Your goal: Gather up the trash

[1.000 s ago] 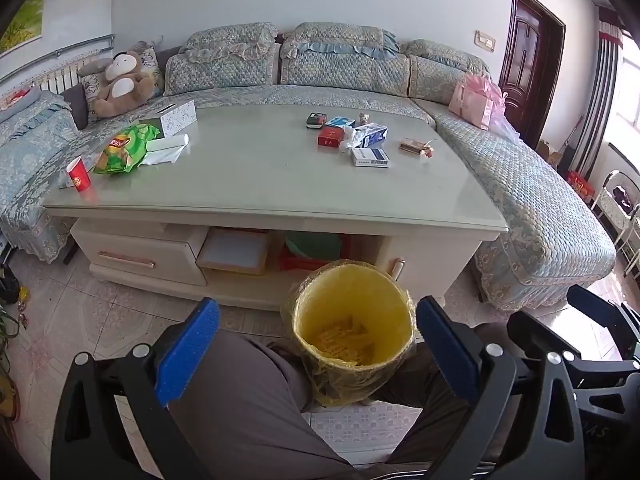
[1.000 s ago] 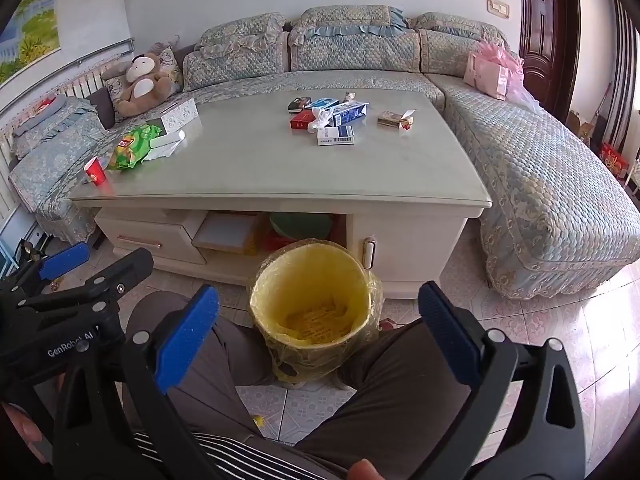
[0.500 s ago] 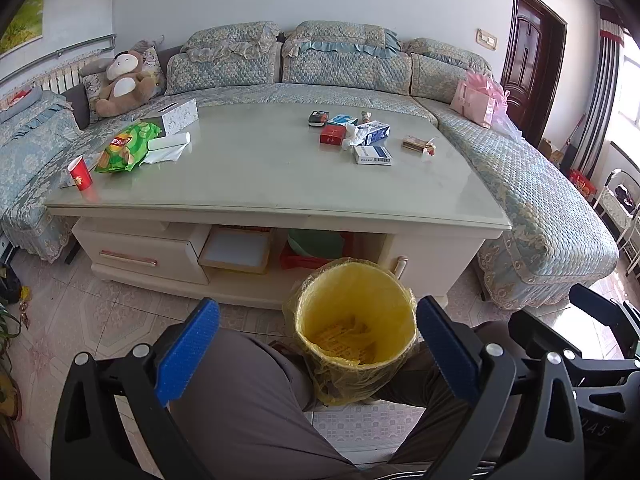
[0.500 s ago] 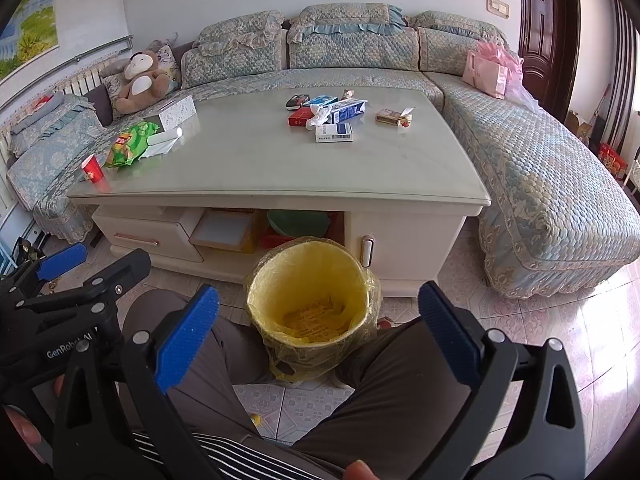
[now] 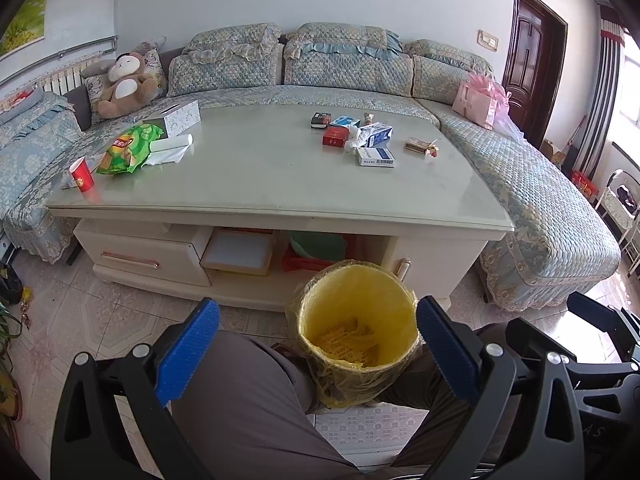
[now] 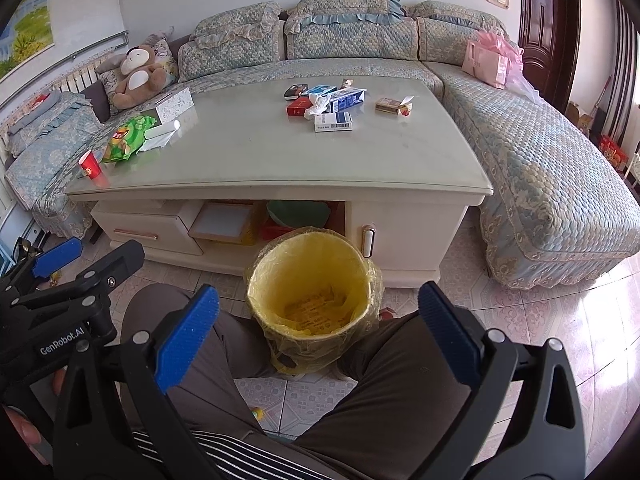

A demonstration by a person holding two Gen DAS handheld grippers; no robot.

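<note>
Person is sitting facing the coffee table, trash still lying on its top. At the table's left end a red paper cup is standing upright, light and crushable, so pinching its wall gently near the rim looks best. Just beside it a green chip bag is lying flat, soft and crinkly, probably slippery; grabbing a puckered edge should work. Toward the table's far right side small cartons and a crumpled white tissue are clustering: red, blue, white boxes, stiff but light, best taken across their narrow sides; the tissue is squashy anywhere. On the floor in front of the table the yellow-lined bin is sitting between the person's knees, some scraps inside. Left gripper is hovering over the lap, jaws spread wide, holding nothing. Right gripper is doing likewise, spread and empty.
</note>
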